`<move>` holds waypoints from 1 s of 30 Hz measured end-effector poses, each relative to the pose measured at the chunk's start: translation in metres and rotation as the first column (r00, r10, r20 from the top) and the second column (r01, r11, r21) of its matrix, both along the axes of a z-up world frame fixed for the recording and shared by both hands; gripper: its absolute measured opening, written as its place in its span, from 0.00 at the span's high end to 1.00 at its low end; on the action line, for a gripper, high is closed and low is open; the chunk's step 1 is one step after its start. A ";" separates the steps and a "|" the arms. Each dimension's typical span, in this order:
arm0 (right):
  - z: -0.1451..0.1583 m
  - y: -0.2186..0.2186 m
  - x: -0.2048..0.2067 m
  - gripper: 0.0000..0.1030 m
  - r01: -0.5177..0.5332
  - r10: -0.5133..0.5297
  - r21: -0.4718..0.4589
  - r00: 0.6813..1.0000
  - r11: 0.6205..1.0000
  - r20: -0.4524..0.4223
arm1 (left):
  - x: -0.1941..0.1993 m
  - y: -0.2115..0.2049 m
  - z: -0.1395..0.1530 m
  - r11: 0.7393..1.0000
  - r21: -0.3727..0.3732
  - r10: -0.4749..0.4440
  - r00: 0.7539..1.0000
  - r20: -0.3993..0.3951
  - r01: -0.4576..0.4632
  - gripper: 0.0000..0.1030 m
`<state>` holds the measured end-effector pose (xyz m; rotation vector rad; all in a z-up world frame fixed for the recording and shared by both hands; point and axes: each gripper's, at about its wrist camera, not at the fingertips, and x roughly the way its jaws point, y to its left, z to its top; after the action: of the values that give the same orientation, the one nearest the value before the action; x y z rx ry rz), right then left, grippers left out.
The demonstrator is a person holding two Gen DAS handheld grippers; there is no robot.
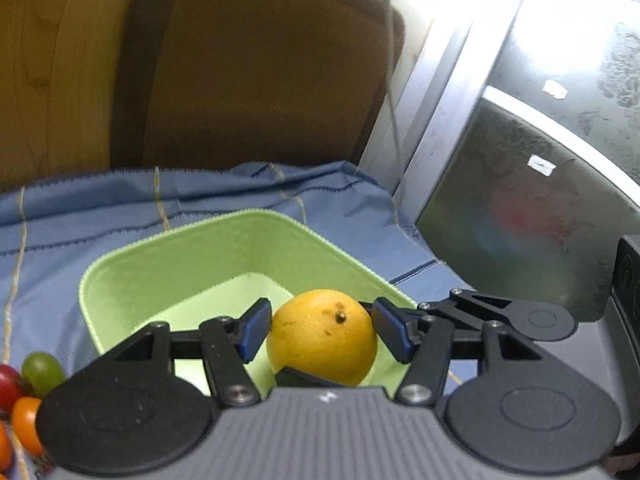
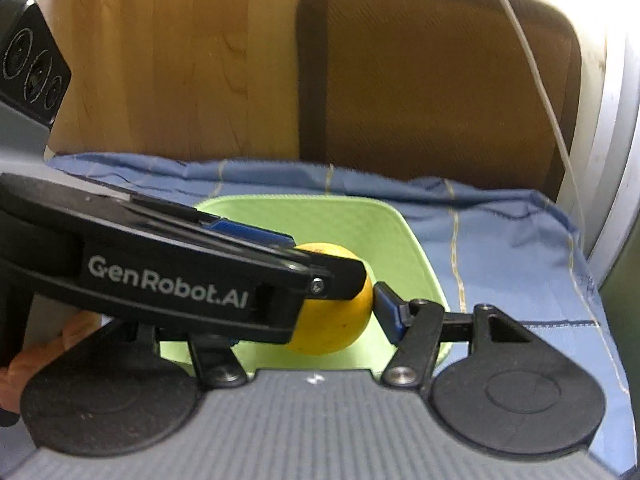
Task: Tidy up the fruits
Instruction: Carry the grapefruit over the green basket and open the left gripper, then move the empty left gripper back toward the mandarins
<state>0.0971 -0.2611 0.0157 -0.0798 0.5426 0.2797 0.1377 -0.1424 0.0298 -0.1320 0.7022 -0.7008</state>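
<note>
A yellow-orange citrus fruit sits between the blue pads of my left gripper, over the near part of a light green tray. The pads stand beside the fruit with a small gap on each side, so the jaws look open. In the right wrist view the same fruit is over the green tray, partly covered by the left gripper's black arm. My right gripper has one blue pad near the fruit's right side; its left finger is hidden.
A blue cloth covers the table. Grapes and small tomatoes lie at the left edge. A brown chair back and a wooden panel stand behind. A grey metal appliance is on the right.
</note>
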 end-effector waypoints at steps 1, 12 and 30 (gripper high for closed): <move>-0.002 -0.002 0.003 0.36 -0.004 0.004 -0.003 1.000 1.000 -0.013 | 0.002 -0.001 -0.002 1.000 0.003 0.000 1.000 -0.008 0.000 0.44; 0.011 -0.009 -0.029 0.35 0.049 -0.059 0.112 0.995 0.993 0.085 | -0.055 0.041 0.046 0.996 -0.085 0.033 0.988 0.151 -0.021 0.41; -0.008 0.071 -0.123 0.16 -0.075 -0.047 0.345 0.942 0.936 0.333 | -0.167 0.198 -0.005 0.810 0.081 0.488 0.745 0.455 -0.580 0.34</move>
<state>-0.0262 -0.1900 0.0081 0.2163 0.1441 0.3655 -0.0294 0.0552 0.0247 0.0220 0.2919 -0.0715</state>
